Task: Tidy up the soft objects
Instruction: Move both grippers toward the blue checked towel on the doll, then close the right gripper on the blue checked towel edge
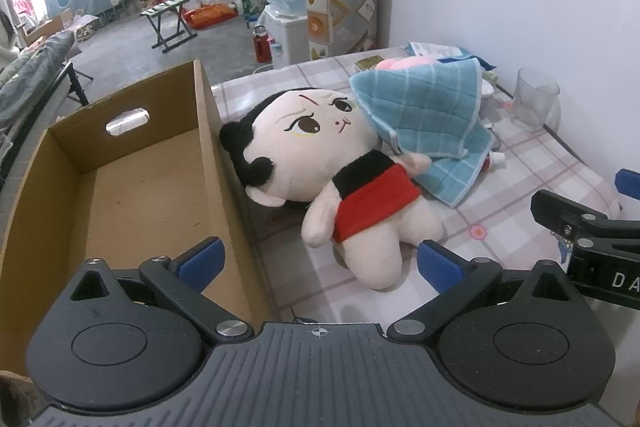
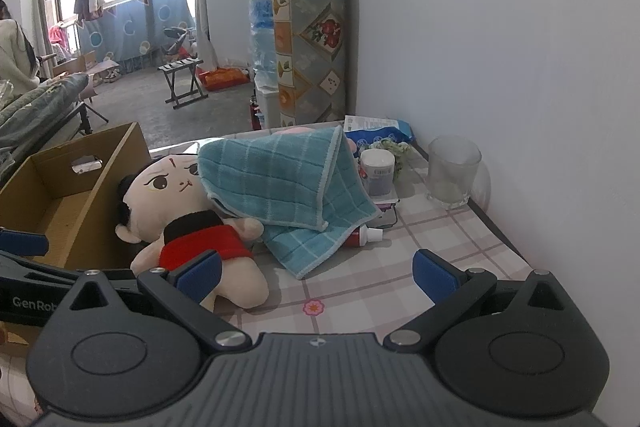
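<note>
The plush doll (image 1: 340,179) lies on its back on the checked table (image 2: 360,287), its head against the outer wall of the empty cardboard box (image 1: 120,195) at the left. A blue checked towel (image 2: 280,187) is draped over something pink behind it, and one corner hangs over the doll's arm and the side of its face. Nothing soft is in the box yet, so the sorting appears to be at its very start.

The left gripper (image 1: 318,263) hovers low in front of the doll's legs with its jaws spread and nothing between them. The right gripper (image 2: 316,273) waits beside it, jaws likewise released and empty, aimed at the towel's lower edge.

The next move probably calls for one gripper to close on the doll's body or leg and lift it over the box wall. The overlapping towel may drag along, so taking the towel first could be cleaner.

Hard things crowd the far side: a clear glass (image 2: 452,171) by the wall, a small white-lidded jar (image 2: 376,173), and a red tube (image 2: 362,237) partly under the towel. A careless pull on the cloth could topple them.
</note>
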`<state>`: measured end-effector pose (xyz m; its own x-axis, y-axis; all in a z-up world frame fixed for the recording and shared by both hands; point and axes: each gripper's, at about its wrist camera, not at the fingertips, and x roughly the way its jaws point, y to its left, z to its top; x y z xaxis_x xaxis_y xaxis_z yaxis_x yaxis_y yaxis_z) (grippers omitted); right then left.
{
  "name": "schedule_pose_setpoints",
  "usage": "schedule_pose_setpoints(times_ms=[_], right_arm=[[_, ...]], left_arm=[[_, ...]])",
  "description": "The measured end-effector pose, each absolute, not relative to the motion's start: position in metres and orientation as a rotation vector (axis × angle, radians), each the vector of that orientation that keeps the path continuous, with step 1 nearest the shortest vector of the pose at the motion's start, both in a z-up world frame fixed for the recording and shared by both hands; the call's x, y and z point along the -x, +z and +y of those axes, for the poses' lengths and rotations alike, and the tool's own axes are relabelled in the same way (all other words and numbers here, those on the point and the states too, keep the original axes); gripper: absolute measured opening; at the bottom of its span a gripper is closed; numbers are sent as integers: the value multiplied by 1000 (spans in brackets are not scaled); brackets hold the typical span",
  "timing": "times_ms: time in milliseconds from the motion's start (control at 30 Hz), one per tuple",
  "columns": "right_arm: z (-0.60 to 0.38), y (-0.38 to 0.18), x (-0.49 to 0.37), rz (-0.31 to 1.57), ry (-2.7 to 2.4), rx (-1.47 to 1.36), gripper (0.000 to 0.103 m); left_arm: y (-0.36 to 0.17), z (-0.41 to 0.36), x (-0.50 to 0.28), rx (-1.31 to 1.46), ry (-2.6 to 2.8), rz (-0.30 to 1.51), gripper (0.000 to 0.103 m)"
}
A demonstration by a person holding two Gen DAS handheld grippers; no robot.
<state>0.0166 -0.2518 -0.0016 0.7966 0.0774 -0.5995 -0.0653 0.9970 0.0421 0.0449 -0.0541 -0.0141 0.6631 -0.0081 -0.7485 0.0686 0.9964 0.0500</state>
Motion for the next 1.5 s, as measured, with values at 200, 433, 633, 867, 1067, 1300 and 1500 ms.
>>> schedule_pose_setpoints(times_ms=[200, 433, 633, 867, 1067, 1300, 1500], right_arm=[[-250, 1, -14, 640, 83, -12, 61], [-249, 1, -14, 639, 85, -11, 61], [-249, 1, -14, 638, 85, -11, 61], [-249, -1, -15, 641, 85, -14, 61], [-259, -8, -17, 618, 95, -44, 61], [-281, -24, -19, 521, 183, -67, 61], [-299, -30, -41, 445, 266, -124, 61]], left_arm=[[-12, -53, -41, -72, -35, 845, 103], [-12, -53, -41, -72, -33, 845, 103], [-12, -53, -41, -73, -35, 845, 103], [-13, -52, -40, -73, -31, 847, 103], [-12, -51, -41, -95, -31, 829, 103], [5, -48, -59, -79, -72, 771, 103], [22, -53, -87, -8, -190, 720, 102]])
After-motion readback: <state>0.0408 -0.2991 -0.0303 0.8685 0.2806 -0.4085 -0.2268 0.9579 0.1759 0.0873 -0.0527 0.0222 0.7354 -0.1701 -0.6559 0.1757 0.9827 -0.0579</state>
